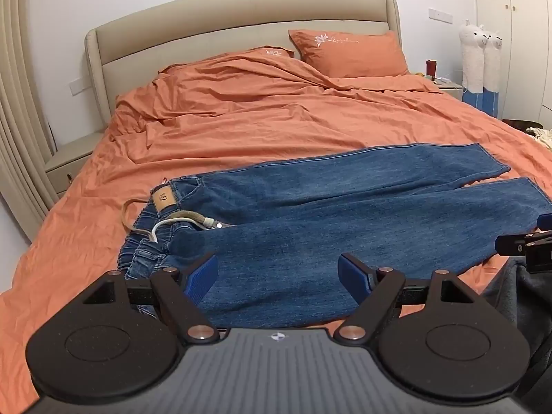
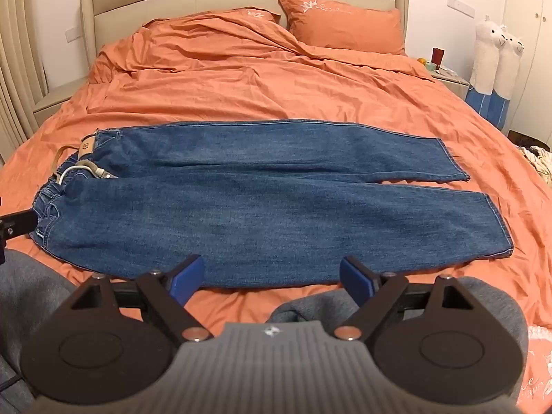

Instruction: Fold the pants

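Blue pants (image 2: 241, 203) lie flat across orange bed (image 2: 241, 82), waist at 9 o'clock, leg ends at 3 o'clock. Left gripper (image 1: 277, 277) spread wide, holds nothing (hangs over near pant leg). Right gripper (image 2: 270, 276) spread wide, holds nothing.

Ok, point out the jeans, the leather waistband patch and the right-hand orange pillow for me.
jeans (image 2: 241, 214): right wrist view, middle of the near leg.
leather waistband patch (image 1: 165, 199): left wrist view, centre of the tan patch.
orange pillow (image 2: 345, 26): right wrist view, middle of its front face.
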A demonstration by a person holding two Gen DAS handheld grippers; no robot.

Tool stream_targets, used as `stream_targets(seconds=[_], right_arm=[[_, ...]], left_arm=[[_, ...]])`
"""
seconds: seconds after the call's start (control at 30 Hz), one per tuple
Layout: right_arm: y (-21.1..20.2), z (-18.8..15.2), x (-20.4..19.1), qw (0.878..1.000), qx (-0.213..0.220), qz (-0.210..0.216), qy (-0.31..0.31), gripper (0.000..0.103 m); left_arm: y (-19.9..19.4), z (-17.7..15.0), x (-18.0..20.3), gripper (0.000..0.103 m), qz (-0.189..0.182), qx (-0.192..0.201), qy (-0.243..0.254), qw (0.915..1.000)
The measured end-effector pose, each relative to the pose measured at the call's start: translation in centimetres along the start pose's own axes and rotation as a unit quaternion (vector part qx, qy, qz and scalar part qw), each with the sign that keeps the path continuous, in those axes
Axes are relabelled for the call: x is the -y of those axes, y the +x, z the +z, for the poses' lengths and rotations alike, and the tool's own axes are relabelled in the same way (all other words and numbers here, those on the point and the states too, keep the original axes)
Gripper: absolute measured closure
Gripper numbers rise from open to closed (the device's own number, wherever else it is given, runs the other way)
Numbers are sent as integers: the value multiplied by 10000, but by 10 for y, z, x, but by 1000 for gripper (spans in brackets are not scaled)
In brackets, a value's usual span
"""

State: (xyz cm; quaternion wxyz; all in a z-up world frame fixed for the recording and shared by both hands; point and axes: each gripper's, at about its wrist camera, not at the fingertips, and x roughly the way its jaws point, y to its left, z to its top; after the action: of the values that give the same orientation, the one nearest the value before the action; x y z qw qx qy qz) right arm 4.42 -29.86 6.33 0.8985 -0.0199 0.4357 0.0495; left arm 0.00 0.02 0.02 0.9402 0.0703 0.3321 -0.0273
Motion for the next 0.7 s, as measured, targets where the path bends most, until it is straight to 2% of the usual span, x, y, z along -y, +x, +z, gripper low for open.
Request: stream_targets(seconds=[0.7], right_arm=[[0, -1, 1, 10000, 9, -21, -25, 21]], left_arm=[[-1, 0, -8, 10, 11, -12, -16, 10000]])
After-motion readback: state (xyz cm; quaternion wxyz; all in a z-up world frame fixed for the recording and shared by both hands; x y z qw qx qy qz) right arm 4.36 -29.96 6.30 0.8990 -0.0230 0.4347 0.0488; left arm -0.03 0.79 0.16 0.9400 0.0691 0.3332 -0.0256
